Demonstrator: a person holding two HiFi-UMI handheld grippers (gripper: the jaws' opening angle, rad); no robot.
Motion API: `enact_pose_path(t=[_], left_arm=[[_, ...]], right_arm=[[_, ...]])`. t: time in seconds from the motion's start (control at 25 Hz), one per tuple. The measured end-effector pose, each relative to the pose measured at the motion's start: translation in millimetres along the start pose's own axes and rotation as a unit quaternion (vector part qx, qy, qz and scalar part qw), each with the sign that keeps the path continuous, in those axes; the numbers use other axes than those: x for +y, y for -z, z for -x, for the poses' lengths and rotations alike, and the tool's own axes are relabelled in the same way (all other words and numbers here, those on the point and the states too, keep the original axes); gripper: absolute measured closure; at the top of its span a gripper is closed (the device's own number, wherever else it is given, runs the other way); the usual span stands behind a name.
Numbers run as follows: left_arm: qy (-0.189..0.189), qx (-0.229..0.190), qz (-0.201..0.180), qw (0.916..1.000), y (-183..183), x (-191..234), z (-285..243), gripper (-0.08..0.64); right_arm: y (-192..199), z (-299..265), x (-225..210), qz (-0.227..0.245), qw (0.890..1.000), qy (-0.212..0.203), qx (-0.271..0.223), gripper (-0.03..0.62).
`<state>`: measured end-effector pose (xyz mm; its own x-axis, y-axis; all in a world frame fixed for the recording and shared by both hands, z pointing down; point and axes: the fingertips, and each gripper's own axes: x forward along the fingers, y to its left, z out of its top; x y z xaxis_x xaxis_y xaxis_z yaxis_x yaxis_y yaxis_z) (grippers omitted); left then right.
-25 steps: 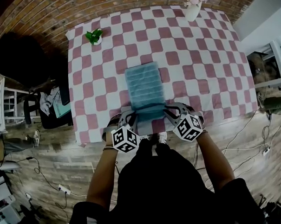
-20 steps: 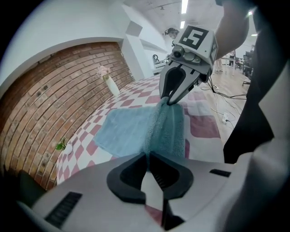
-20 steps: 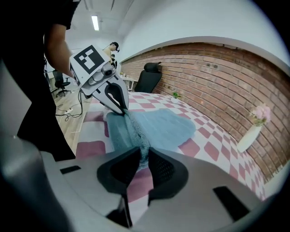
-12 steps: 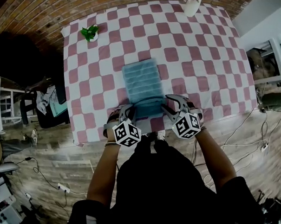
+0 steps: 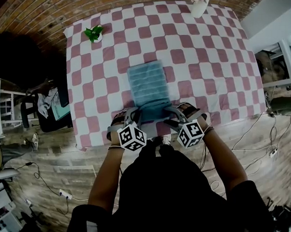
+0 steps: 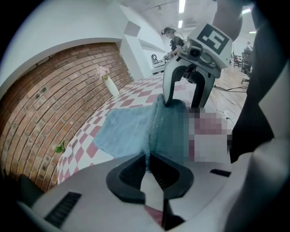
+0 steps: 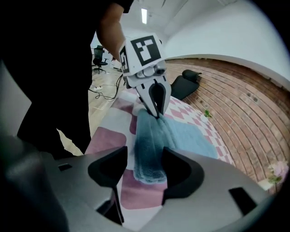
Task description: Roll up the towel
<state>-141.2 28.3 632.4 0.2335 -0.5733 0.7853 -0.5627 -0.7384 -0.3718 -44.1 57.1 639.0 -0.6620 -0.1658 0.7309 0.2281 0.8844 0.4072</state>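
A blue towel [image 5: 146, 82] lies flat on the checked table [image 5: 205, 67], its near end turned over into a thick fold [image 5: 153, 110]. My left gripper [image 5: 136, 119] is shut on the fold's left end; the cloth [image 6: 136, 131] runs into the closed jaws [image 6: 147, 164]. My right gripper [image 5: 171, 117] is at the fold's right end, and its jaws have just been opening. In the right gripper view the fold's end [image 7: 147, 156] lies between the spread jaws [image 7: 144, 168], untouched by the pads. The left gripper [image 7: 157, 108] pinches the far end there.
A small potted plant [image 5: 94, 34] stands at the table's far left corner and a vase of flowers [image 5: 199, 7] at the far edge. A dark chair [image 5: 20, 64] sits left of the table. Cables lie on the wooden floor [image 5: 260, 142].
The right gripper has rolled, dropped a little towards the table and opened off the towel's end. The lifted near edge now lies folded over. The left gripper kept its grip.
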Motion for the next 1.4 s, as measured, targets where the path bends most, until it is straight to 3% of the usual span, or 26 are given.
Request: enact_pose_path(t=[0.12, 0.24, 0.4, 0.52, 0.76, 0.92, 1.04, 1.16, 1.24, 1.32, 1.4], left_arm=[[-0.001, -0.004, -0.011, 0.9999, -0.9, 2.5, 3.4, 0.503], [-0.007, -0.03, -0.026, 0.9992, -5.2, 5.3, 16.3, 0.403], [0.038, -0.089, -0.061, 0.9934, -13.7, -14.0, 42.4, 0.316], [0.076, -0.1, -0.093, 0.9877, -13.3, -36.0, 46.1, 0.282], [0.069, -0.072, -0.098, 0.9901, -9.2, -32.3, 18.2, 0.293], [0.077, -0.06, -0.08, 0.9919, -9.6, -22.7, 5.8, 0.44], [0.118, -0.059, -0.06, 0.9894, -8.0, -31.5, 11.5, 0.468], [0.176, -0.058, -0.043, 0.9818, -3.9, -52.1, 22.0, 0.474], [0.206, -0.058, -0.018, 0.9767, -2.4, -59.8, 27.5, 0.474], [0.224, -0.057, 0.013, 0.9729, -1.9, -59.3, 28.7, 0.476], [0.243, -0.056, 0.045, 0.9673, -2.3, -55.2, 27.7, 0.476]], right_arm=[[7.9, -8.7, -12.4, -0.061, 0.998, -0.002, 0.001, 0.36], [11.2, -13.0, -21.4, -0.107, 0.994, -0.015, -0.007, 0.396], [9.8, -14.8, -28.1, -0.162, 0.986, -0.044, -0.021, 0.439], [10.2, -13.3, -36.1, -0.225, 0.972, -0.068, -0.03, 0.463], [8.9, -16.0, -39.3, -0.297, 0.945, -0.127, -0.044, 0.468], [4.7, -9.6, -36.9, -0.328, 0.927, -0.179, -0.039, 0.469], [-1.2, -0.8, -24.0, -0.339, 0.915, -0.217, -0.032, 0.472], [-7.7, 9.8, 0.5, -0.338, 0.905, -0.257, -0.035, 0.471], [-12.7, 17.7, 12.3, -0.308, 0.914, -0.258, -0.048, 0.458], [-16.0, 25.1, 14.2, -0.256, 0.941, -0.214, -0.063, 0.44], [-16.6, 32.2, 14.2, -0.201, 0.966, -0.154, -0.061, 0.356]])
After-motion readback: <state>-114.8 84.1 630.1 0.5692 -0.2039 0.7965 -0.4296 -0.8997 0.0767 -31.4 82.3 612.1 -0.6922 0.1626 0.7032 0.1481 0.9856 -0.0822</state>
